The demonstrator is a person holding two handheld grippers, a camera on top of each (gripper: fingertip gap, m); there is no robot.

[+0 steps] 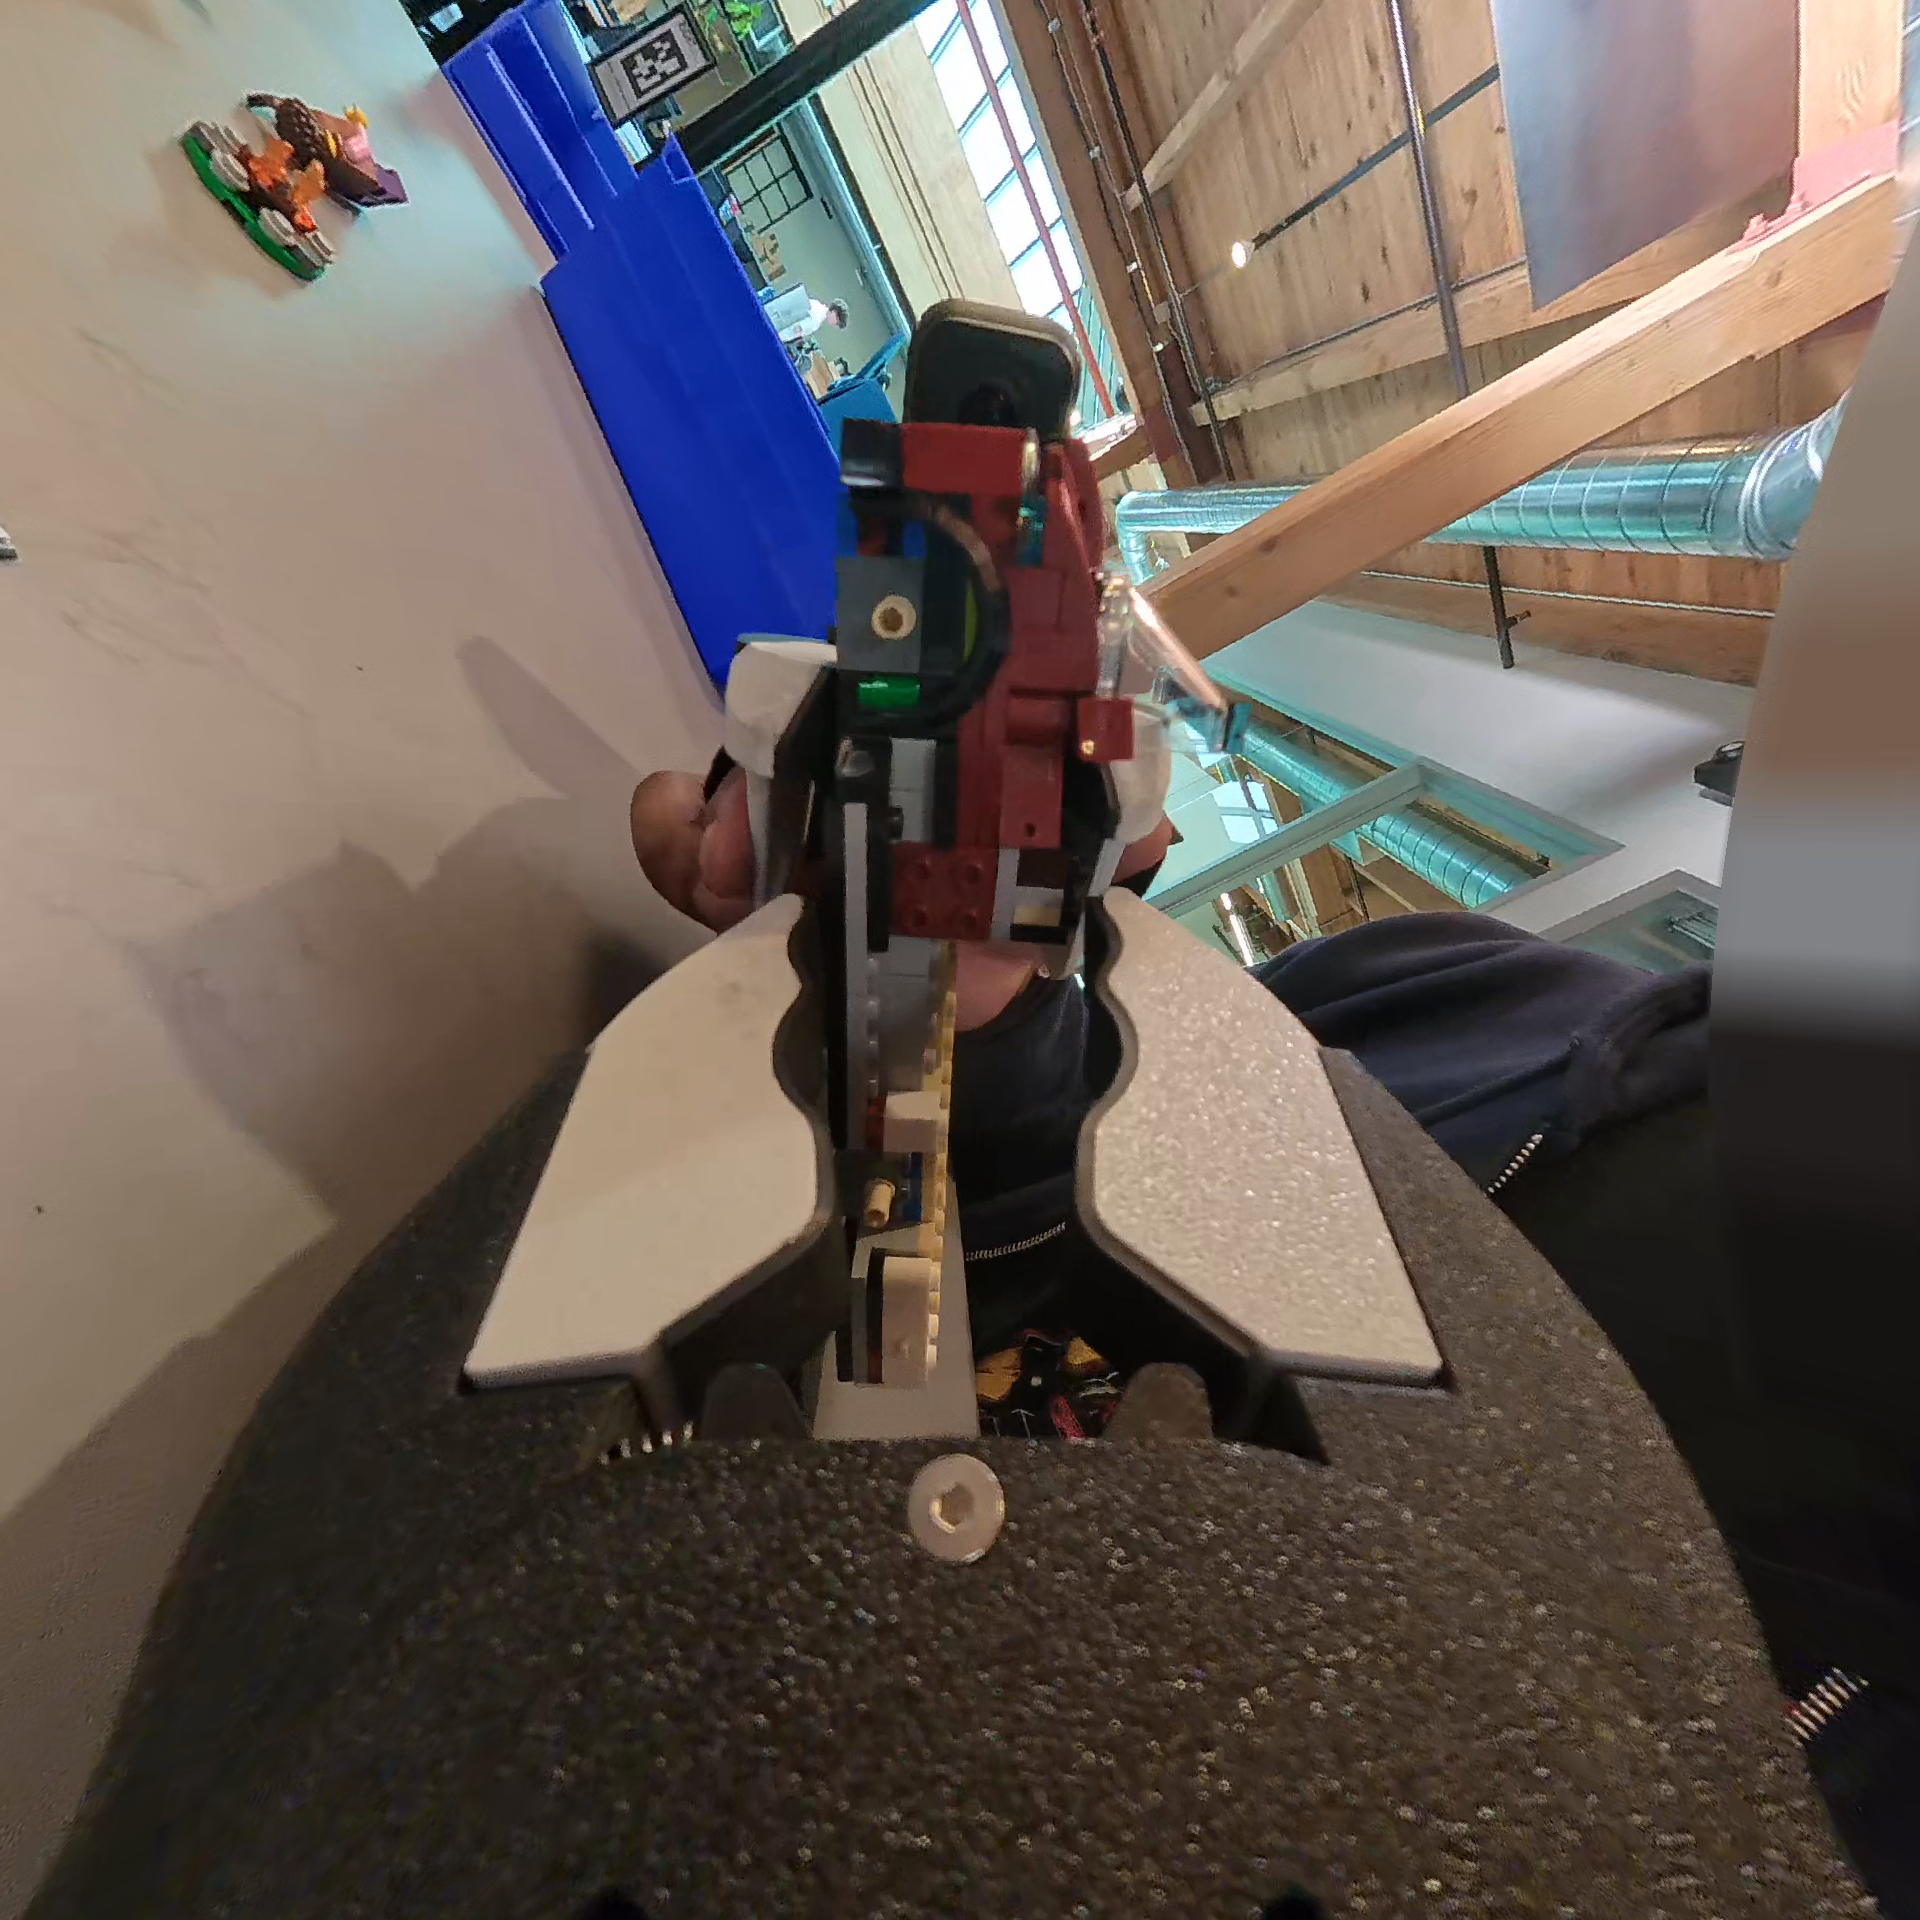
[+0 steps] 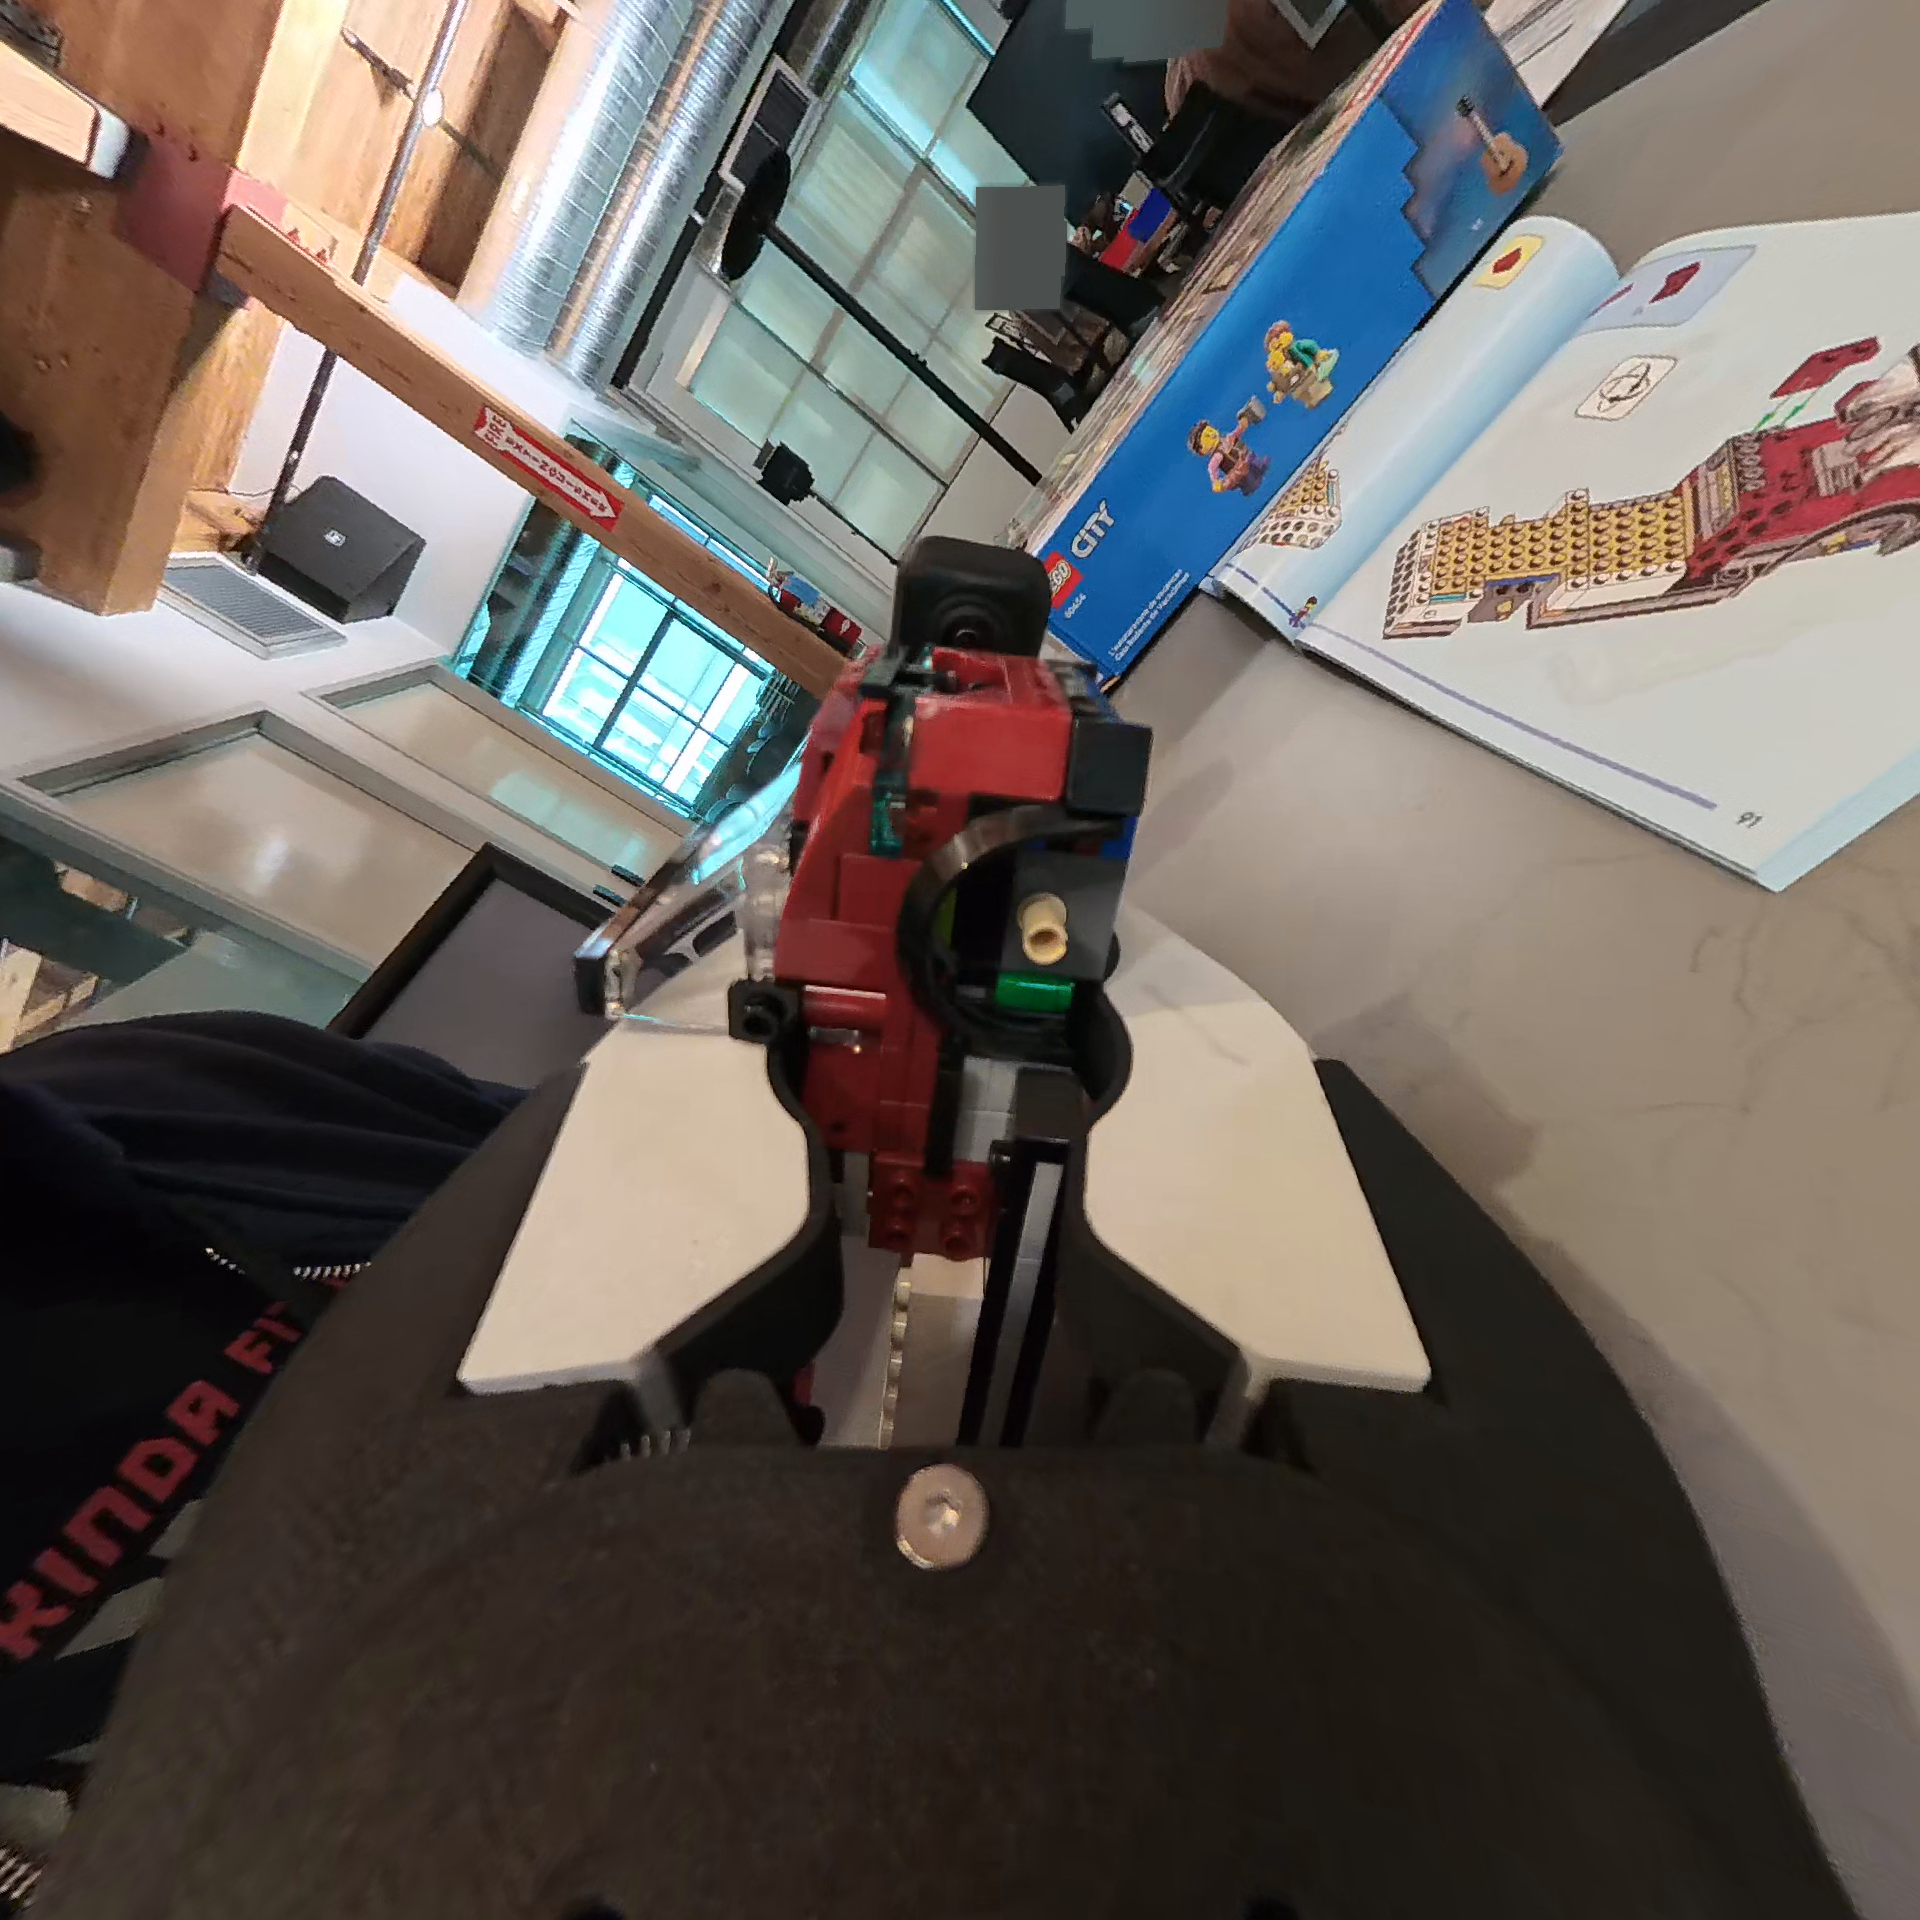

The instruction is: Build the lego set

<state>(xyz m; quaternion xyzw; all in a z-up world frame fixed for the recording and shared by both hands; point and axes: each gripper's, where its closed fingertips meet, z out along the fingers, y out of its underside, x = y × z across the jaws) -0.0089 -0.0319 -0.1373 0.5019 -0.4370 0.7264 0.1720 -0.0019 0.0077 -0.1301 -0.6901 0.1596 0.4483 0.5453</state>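
Left wrist view shows the left tool (image 1: 951, 935) pinching a dark-red, grey and black toy-brick vehicle model (image 1: 997, 748) that stands lengthwise between its grey fingers (image 1: 707, 1122), running from the tool's base up toward 12 o'clock; the left finger lies against the model's black edge, while contact on the right side I cannot tell from here. Beyond the model, the other tool grips its far end, with a hand (image 1: 686, 842) behind it at 10 o'clock. A small green-based brick build (image 1: 291, 182) sits on the pale worktop (image 1: 260, 623) at 11 o'clock, beside a blue cardboard box (image 1: 675, 343). Right wrist view shows the right tool (image 2: 951, 1049) closed on the same model (image 2: 914, 935), its clear windscreen piece (image 2: 675, 904) jutting toward 9 o'clock. An open instruction booklet (image 2: 1558, 582) lies on the worktop (image 2: 1455, 1039) at 2 o'clock, with the box (image 2: 1299, 343) just beside it at 1 o'clock.
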